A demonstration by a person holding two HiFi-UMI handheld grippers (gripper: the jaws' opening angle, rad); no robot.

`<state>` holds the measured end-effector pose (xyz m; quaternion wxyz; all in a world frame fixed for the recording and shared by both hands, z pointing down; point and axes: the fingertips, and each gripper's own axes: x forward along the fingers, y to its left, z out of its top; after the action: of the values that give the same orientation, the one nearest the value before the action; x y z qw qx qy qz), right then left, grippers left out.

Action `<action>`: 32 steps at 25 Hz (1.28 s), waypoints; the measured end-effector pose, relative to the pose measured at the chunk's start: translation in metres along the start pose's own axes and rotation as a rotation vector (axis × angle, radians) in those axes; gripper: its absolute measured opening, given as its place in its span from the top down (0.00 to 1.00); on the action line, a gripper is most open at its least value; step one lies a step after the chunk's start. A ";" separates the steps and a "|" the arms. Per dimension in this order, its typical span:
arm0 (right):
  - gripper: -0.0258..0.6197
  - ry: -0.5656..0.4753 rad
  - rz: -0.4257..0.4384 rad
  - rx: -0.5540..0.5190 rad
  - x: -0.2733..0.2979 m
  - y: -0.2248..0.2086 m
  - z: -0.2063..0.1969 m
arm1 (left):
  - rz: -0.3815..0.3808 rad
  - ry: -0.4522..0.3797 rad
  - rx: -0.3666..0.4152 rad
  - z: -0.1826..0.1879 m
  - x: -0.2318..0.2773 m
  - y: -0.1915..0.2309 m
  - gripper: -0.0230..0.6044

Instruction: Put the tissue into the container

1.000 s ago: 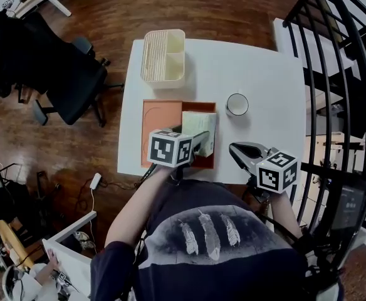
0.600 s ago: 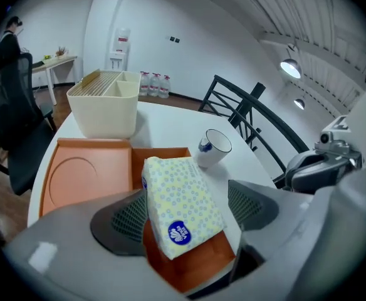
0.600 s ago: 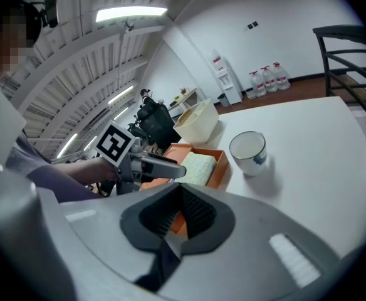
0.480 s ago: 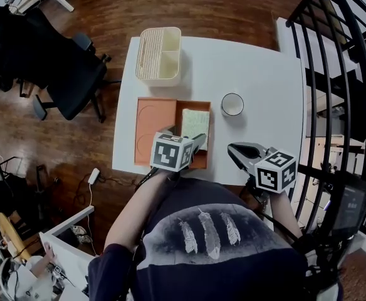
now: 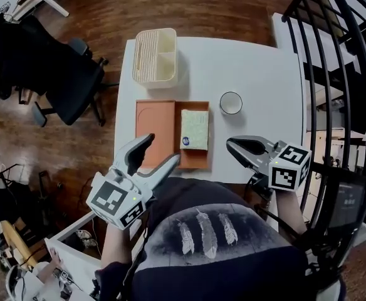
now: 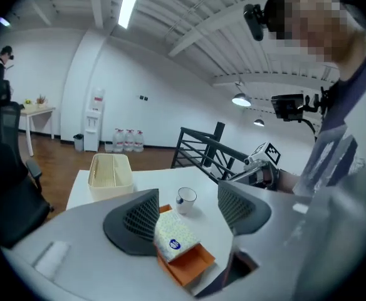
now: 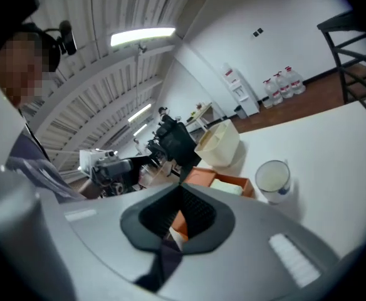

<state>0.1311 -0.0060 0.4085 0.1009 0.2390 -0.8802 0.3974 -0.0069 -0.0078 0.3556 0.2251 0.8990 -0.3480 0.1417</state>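
The tissue pack point(image 5: 195, 129), pale green with a blue dot, lies flat in the right half of the orange tray point(image 5: 156, 130). The cream container point(image 5: 155, 56) stands at the table's far left. My left gripper point(image 5: 162, 149) hangs off the table's near left edge, short of the pack; its jaws are closing with nothing between them. In the left gripper view, the left gripper point(image 6: 189, 209) frames the pack point(image 6: 173, 234) lying beyond its jaws. My right gripper point(image 5: 232, 147) is shut and empty over the near right edge. In the right gripper view, its jaws point(image 7: 180, 187) meet.
A white cup point(image 5: 231, 103) stands right of the tray on the white table point(image 5: 258, 68). A black office chair point(image 5: 51, 74) is at the left and a black railing point(image 5: 339, 55) at the right. The container point(image 6: 111, 171) and cup point(image 6: 185, 197) also show in the left gripper view.
My left gripper has pulled back from the tissue pack, down and to the left, off the table edge. The pack now lies uncovered in the tray. The right gripper has barely moved.
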 end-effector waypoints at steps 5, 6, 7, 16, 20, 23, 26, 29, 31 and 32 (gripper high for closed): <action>0.96 -0.057 0.157 -0.033 0.009 0.044 0.018 | -0.075 -0.111 -0.043 0.009 -0.024 0.005 0.94; 0.96 -0.061 0.170 -0.040 0.011 0.049 0.018 | -0.105 -0.115 -0.053 0.009 -0.026 0.003 0.94; 0.96 -0.062 0.179 -0.047 0.014 0.054 0.019 | -0.131 -0.118 -0.059 0.008 -0.027 0.001 0.94; 0.96 -0.038 0.133 -0.113 0.039 0.079 0.007 | -0.229 -0.095 -0.054 -0.013 -0.032 -0.012 0.94; 0.96 -0.056 0.087 -0.117 0.046 0.084 0.007 | -0.237 -0.089 -0.050 -0.016 -0.038 -0.009 0.94; 0.96 -0.072 0.070 -0.105 0.049 0.087 0.008 | -0.240 -0.085 -0.051 -0.016 -0.044 -0.007 0.94; 0.96 -0.079 0.065 -0.110 0.052 0.092 0.007 | -0.236 -0.079 -0.058 -0.018 -0.047 -0.003 0.94; 0.96 -0.079 0.056 -0.112 0.055 0.095 0.005 | -0.249 -0.073 -0.054 -0.019 -0.049 -0.003 0.94; 0.96 -0.080 0.053 -0.103 0.057 0.097 0.002 | -0.257 -0.066 -0.051 -0.019 -0.049 -0.003 0.94; 0.96 -0.080 0.050 -0.099 0.058 0.097 0.000 | -0.261 -0.061 -0.050 -0.020 -0.049 -0.003 0.94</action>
<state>0.0326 0.0295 0.3662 0.0673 0.2273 -0.9078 0.3460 -0.0419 0.0324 0.3517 0.2534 0.9346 -0.2382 0.0753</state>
